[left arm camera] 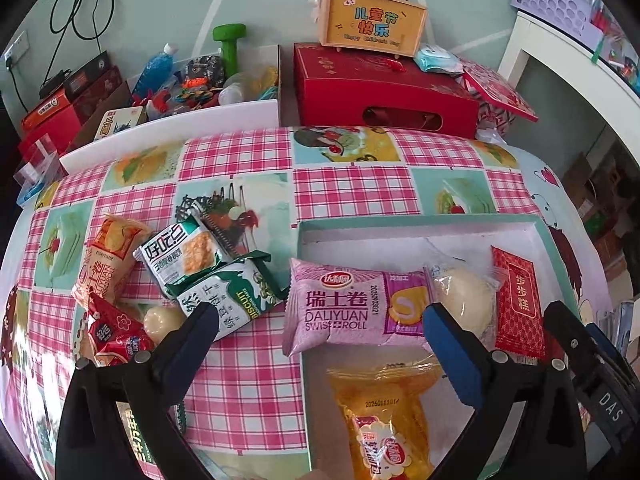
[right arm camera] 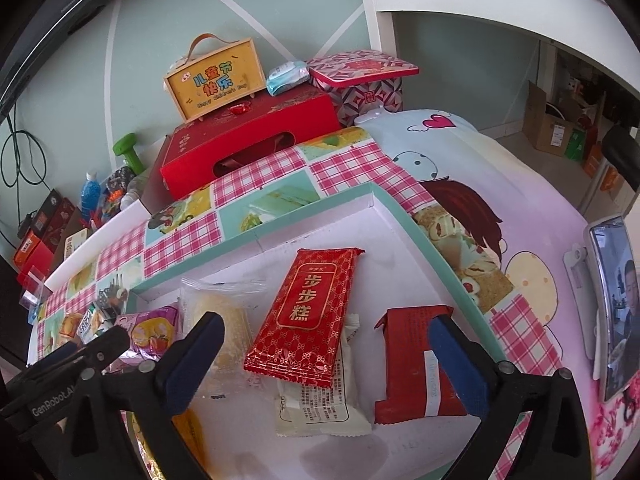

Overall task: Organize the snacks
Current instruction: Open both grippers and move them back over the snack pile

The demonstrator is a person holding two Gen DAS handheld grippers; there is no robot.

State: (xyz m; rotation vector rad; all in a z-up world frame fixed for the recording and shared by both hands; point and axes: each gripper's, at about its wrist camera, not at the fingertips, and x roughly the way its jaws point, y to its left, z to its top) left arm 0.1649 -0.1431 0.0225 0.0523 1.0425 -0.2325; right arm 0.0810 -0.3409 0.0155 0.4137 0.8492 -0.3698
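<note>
A shallow white box with a teal rim (left arm camera: pixel 420 224) (right arm camera: pixel 256 232) lies on the checked cloth. My left gripper (left arm camera: pixel 320 326) stands open over a pink Swiss roll pack (left arm camera: pixel 340 308) that rests across the box's left rim; the pads do not touch it. Inside the box are a clear-wrapped pale bun (left arm camera: pixel 464 300), a red packet (left arm camera: pixel 518 304) and a yellow pack (left arm camera: pixel 384 420). My right gripper (right arm camera: pixel 326 328) stands open around the red packet (right arm camera: pixel 308 316), apart from it. A white packet (right arm camera: pixel 320 408) lies under it, with a red pack (right arm camera: pixel 416 364) to its right.
Left of the box lies a pile of several snacks, among them an orange pack (left arm camera: pixel 104 264) and a green biscuit pack (left arm camera: pixel 228 292). A red gift box (left arm camera: pixel 384 92) and a yellow case (left arm camera: pixel 372 20) stand behind. A phone on a stand (right arm camera: pixel 612 312) is at the right.
</note>
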